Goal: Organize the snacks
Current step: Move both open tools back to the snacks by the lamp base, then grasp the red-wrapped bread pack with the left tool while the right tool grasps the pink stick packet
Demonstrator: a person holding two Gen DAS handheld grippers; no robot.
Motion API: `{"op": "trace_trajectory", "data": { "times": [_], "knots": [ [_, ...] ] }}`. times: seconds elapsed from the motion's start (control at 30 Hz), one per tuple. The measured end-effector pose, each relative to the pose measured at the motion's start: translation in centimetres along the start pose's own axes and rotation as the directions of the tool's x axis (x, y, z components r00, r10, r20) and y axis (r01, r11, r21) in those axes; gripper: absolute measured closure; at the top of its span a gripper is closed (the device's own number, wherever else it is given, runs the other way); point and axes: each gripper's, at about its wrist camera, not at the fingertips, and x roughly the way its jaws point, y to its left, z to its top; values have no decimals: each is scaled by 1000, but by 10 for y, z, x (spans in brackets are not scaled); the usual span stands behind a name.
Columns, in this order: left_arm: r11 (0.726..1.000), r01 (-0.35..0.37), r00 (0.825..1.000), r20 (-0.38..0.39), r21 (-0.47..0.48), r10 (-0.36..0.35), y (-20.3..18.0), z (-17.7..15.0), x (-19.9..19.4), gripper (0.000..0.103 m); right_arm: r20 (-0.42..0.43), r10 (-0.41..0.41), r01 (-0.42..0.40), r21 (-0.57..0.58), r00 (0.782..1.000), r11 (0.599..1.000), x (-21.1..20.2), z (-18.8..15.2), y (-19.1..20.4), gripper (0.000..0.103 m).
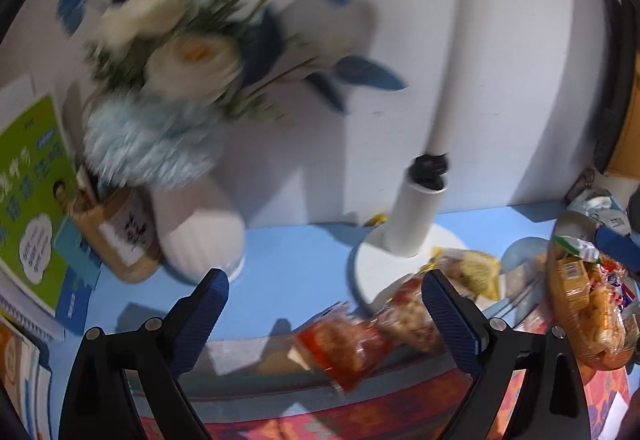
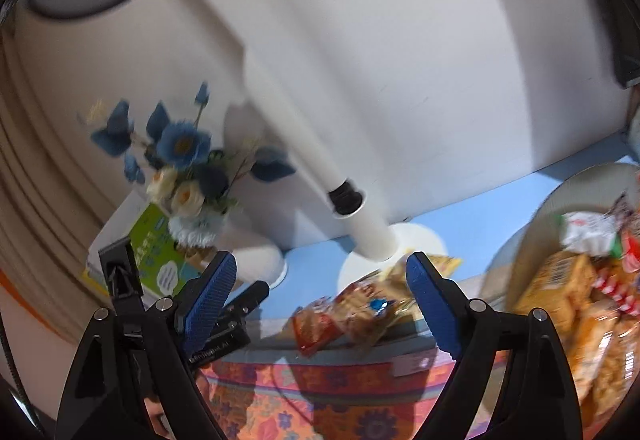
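Several snack packets lie on the blue tabletop (image 1: 300,252) near its front edge: a red packet (image 1: 344,348), a clear packet of brown snacks (image 1: 404,314) and a yellow packet (image 1: 478,268). My left gripper (image 1: 324,280) hovers open above them with nothing between its fingers. A round basket (image 1: 560,304) full of snack packs stands to the right. In the right wrist view the red packet (image 2: 312,324), the clear packet (image 2: 360,304) and the yellow packet (image 2: 442,264) lie ahead of my right gripper (image 2: 320,264), which is open and empty. The basket (image 2: 520,240) sits to its right.
A white lamp post and round base (image 1: 400,256) stand behind the packets. A white vase of blue and white flowers (image 1: 204,240), a brown jar (image 1: 120,240) and a green booklet (image 1: 28,192) are at the left. A patterned orange cloth (image 2: 340,392) hangs over the front edge.
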Motion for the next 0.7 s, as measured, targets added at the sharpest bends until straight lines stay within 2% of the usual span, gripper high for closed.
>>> {"op": "trace_trajectory", "data": {
  "times": [0.17,0.3,0.37,0.47,0.5,0.53,0.57,0.6,0.67,0.7],
  "knots": [
    [1000,13,999,-46,-29,-14,15,-24,21,5,-45,2,-1,25,999,1000,32,-25,1,15],
    [998,35,994,-98,-50,-40,15,-47,48,5,-107,-64,65,9,992,998,56,-56,0,15],
    [998,38,992,-118,-47,-43,12,-57,60,5,-102,-141,139,-32,985,990,58,-75,-1,15],
    [999,41,992,-119,-17,-43,7,-72,73,5,-80,-299,293,-75,951,953,58,-104,-7,14],
    [1000,28,992,-126,4,-28,4,-82,81,0,-70,-364,358,-81,929,930,59,-115,-11,7],
    [999,40,981,-188,-4,-40,5,-87,90,0,-54,-448,443,-89,892,892,64,-130,-18,0],
    [999,53,979,-194,-9,-54,5,-87,90,0,-77,-507,500,-88,859,861,71,-142,-27,0],
    [998,57,980,-190,-12,-59,6,-87,89,0,-117,-534,524,-108,837,845,76,-144,-29,0],
    [999,53,978,-200,-12,-55,5,-87,92,0,-116,-497,477,-166,860,863,75,-147,-18,0],
    [999,50,978,-200,-9,-51,4,-88,92,0,-158,-497,470,-181,853,864,80,-151,-18,0]
  ]
}}
